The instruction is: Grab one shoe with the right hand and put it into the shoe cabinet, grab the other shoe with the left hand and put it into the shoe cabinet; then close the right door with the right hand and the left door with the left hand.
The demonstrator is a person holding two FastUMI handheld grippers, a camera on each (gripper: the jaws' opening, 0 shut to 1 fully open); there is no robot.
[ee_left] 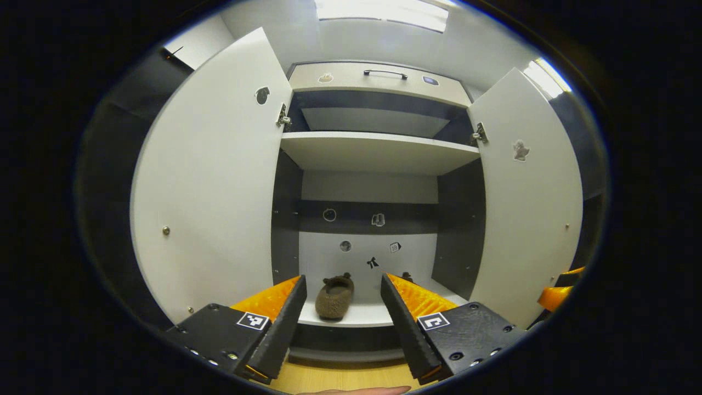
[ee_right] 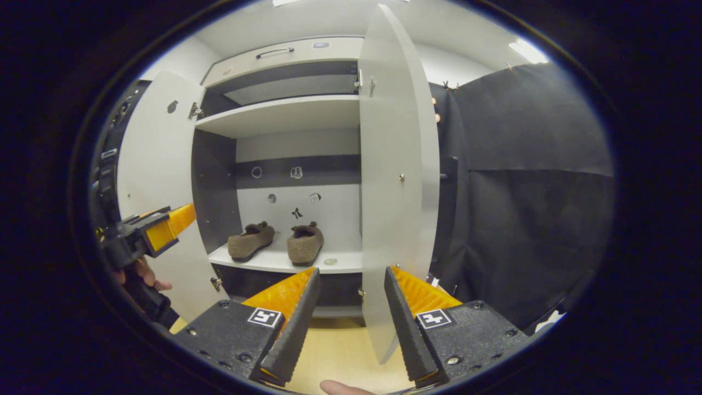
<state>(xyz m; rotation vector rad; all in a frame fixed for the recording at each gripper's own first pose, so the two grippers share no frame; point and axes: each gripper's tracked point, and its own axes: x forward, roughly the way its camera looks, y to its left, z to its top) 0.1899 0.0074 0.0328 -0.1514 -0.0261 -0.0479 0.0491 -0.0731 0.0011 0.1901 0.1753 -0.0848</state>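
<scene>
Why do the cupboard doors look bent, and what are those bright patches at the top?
In the left gripper view the fisheye lens bows the left door and right door outward, and the ceiling light glares white. In the right gripper view the right door curves too, the shoes stay sharp, and the nearby tongs look oversized.

Black gripper bodies (ee_left: 343,323), square coded markers, screws.

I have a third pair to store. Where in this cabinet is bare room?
The upper shelf is bare from side to side. On the bottom shelf, a strip lies free between the right shoe and the right door. The left half is crowded: left shoe sits there.
</scene>
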